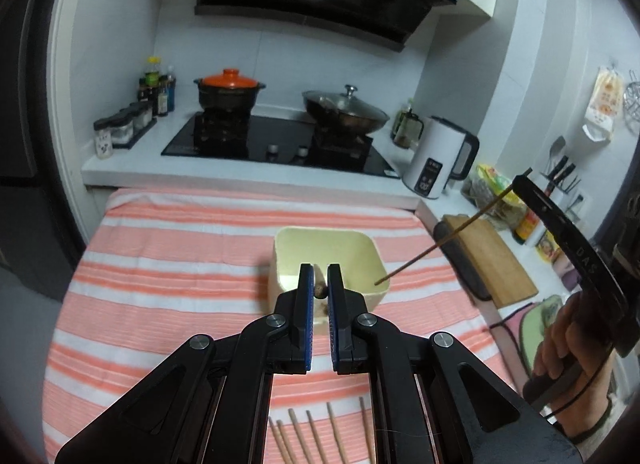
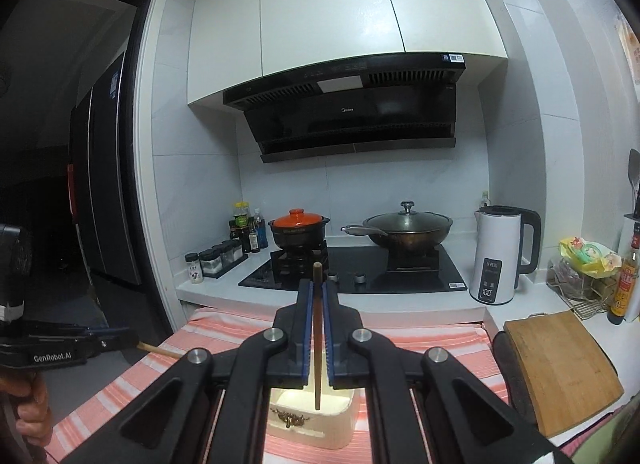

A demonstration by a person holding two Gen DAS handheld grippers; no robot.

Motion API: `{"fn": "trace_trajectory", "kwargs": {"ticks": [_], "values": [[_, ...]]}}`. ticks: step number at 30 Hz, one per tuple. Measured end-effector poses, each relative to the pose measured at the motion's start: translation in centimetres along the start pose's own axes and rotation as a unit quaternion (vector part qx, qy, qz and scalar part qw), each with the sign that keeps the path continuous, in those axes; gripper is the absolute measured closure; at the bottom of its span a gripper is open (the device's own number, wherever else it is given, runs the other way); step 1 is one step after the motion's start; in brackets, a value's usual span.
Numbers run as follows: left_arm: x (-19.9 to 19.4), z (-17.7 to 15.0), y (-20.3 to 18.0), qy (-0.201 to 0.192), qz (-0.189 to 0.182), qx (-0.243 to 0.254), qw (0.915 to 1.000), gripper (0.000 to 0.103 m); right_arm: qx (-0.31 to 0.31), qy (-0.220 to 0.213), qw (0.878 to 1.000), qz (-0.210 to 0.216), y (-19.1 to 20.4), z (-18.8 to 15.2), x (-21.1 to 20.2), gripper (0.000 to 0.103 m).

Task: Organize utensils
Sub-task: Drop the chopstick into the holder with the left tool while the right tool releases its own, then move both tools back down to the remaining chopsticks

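I hold both grippers above the cream box (image 1: 328, 252), my right gripper (image 2: 318, 296) squeezing one chopstick (image 2: 317, 344), my left gripper (image 1: 320, 284) pinching another end-on.

Right hand-held gripper (image 2: 318, 296) clamping chopstick (image 2: 317, 344), cream bin (image 2: 344, 420) below

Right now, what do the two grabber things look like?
Both are black, with jointed link bars joined by round silver pins. The left gripper and right gripper each have two flat fingers lined with ridged blue pads. Seen from the side, one handle reads "GenRobot.AI" in white, the other "DAS". A thin black cable loops by the right hand.
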State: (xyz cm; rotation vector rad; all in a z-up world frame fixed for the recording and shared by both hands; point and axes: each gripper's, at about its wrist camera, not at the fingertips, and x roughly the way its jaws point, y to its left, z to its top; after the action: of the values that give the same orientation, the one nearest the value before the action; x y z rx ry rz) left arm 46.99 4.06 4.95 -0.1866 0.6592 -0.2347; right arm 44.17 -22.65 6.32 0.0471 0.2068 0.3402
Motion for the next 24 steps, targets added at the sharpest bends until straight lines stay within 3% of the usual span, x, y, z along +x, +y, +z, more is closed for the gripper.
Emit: {"fn": "trace_trajectory", "kwargs": {"ticks": [7,12,14,15,16,17,18,20,22,24], "values": [[3.9,-1.4,0.2,0.070,-0.006,0.010,0.9975,0.099,0.053,0.131,0.990,0.000,-2.5,-2.9,7.2,0.098],[5.1,-1.8,0.4,0.087,0.001,0.010,0.9961,0.098,0.045,0.173,0.984,0.011,-2.3,-4.8,8.7,0.097],[4.9,-2.0,0.7,0.080,0.002,0.007,0.9968,0.083,0.045,0.172,0.984,0.014,-2.3,-5.2,8.5,0.094],[4.5,-2.2,0.8,0.074,0.001,0.006,0.9973,0.065,0.045,0.169,0.985,0.017,-2.3,-5.5,8.1,0.089],[4.0,-2.4,0.9,0.064,0.005,0.006,0.9979,0.048,0.046,0.163,0.985,0.020,-2.3,-5.6,7.7,0.070],[3.5,-2.5,1.0,0.054,0.012,0.008,0.9984,0.042,0.048,0.154,0.987,0.020,-2.4,-5.6,7.2,0.048],[2.9,-2.8,0.9,0.044,0.017,0.012,0.9988,0.034,0.048,0.144,0.988,0.020,-2.4,-5.7,6.6,0.041],[1.4,-3.4,1.0,0.029,0.022,0.021,0.9991,0.022,0.043,0.131,0.990,0.019,-2.4,-5.6,5.0,0.040],[-0.4,-4.5,1.1,0.008,0.045,0.029,0.9985,0.000,0.034,0.121,0.992,0.014,-2.4,-5.8,3.2,0.040],[-2.0,-6.2,1.1,-0.020,0.095,0.037,0.9946,0.000,0.016,0.115,0.993,0.005,-2.3,-6.2,1.2,0.037]]}}
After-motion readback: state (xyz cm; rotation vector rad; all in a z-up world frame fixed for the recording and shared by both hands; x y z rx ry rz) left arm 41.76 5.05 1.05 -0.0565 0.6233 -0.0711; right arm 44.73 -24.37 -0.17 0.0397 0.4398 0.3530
